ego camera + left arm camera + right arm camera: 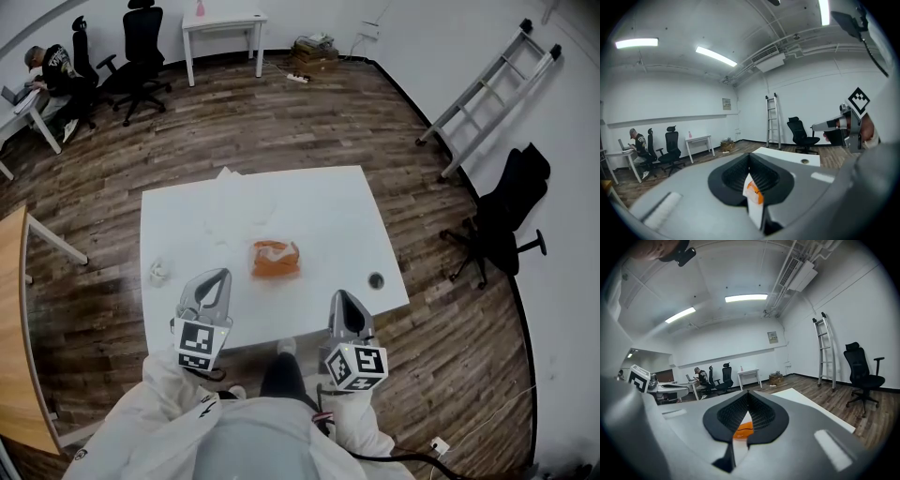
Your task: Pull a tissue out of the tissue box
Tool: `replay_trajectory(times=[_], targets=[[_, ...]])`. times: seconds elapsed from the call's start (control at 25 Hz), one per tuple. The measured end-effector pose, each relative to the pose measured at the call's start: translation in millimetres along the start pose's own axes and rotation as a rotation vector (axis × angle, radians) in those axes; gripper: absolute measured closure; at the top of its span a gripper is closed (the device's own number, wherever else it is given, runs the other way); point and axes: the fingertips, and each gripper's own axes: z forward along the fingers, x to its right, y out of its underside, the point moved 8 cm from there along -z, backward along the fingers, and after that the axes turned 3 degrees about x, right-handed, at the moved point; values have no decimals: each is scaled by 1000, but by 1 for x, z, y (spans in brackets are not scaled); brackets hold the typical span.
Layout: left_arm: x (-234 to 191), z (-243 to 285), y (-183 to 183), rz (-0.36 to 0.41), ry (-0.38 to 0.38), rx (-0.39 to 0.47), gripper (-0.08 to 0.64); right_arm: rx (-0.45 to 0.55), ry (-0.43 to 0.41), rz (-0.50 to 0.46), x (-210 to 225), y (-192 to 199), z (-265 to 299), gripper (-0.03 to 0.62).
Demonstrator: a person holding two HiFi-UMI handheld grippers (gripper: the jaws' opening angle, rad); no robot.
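An orange tissue pack (pixel 275 258) lies near the middle of the white table (pixel 328 206). Both grippers hover at the table's near edge, pointing toward it and short of it. My left gripper (pixel 217 277) is to the pack's near left and my right gripper (pixel 341 298) to its near right. The jaws of each meet at the tips with nothing between them. In the left gripper view the pack (pixel 755 193) shows through the slit below the closed tips (pixel 750 157). The right gripper view shows the pack (pixel 742 430) the same way under its tips (pixel 748 393).
A crumpled white tissue (pixel 159 272) lies at the table's left edge, and flat white tissues (pixel 225 208) lie at the far left. A round cable hole (pixel 376 279) is at the near right. Office chairs (pixel 141 47), a ladder (pixel 487 94) and a wooden desk (pixel 14 328) stand around.
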Motion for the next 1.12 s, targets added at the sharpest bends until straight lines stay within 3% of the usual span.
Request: replay_trajectory(times=[0.56,1.12], targets=[[1,51,-10,-2,-77,-59,560,-54,-87,26,44,-11,59,591],[-3,77,-14,-20,-207,-88,560,-93,-237,14,61,-22,118,591]])
